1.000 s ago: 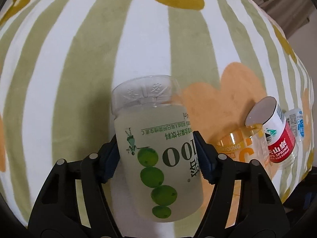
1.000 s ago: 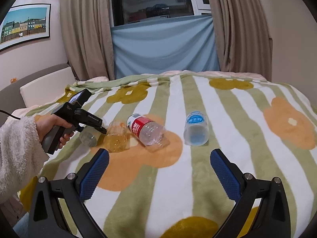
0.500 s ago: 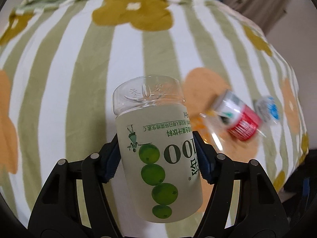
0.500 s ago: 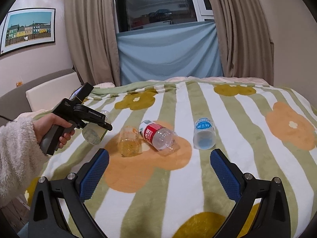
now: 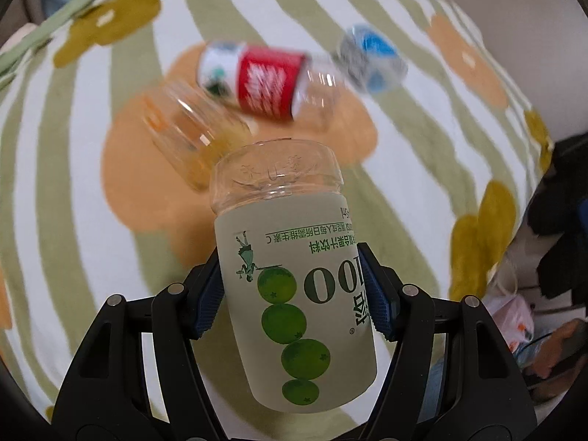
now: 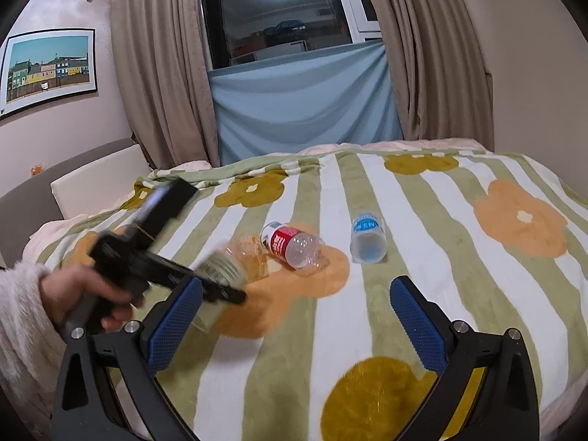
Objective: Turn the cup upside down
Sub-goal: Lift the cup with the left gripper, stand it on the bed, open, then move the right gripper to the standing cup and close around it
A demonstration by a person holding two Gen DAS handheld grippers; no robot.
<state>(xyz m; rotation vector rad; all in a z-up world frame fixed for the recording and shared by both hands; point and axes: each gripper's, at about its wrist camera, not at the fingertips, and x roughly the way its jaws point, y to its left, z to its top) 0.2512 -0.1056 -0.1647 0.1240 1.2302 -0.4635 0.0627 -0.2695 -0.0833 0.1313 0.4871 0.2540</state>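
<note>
My left gripper (image 5: 292,290) is shut on a clear cup with a pale green label and green fruit print (image 5: 294,279). The cup is held in the air above the bed, its clear base end pointing away from the camera. In the right wrist view the same gripper (image 6: 205,283) is blurred at the left, held by a hand, with the cup (image 6: 220,268) in it. My right gripper (image 6: 294,319) is open and empty above the blanket.
On the striped flower blanket (image 6: 441,257) lie an orange-tinted clear cup (image 5: 191,132), a red-label cup (image 5: 264,81) and a blue-label cup (image 5: 371,58). The bed edge and floor clutter (image 5: 533,312) are at the right. Curtains and a window stand behind.
My left gripper has swung right and turned with the cup, so the three cups on the blanket now lie ahead of it. My right gripper has barely moved.
</note>
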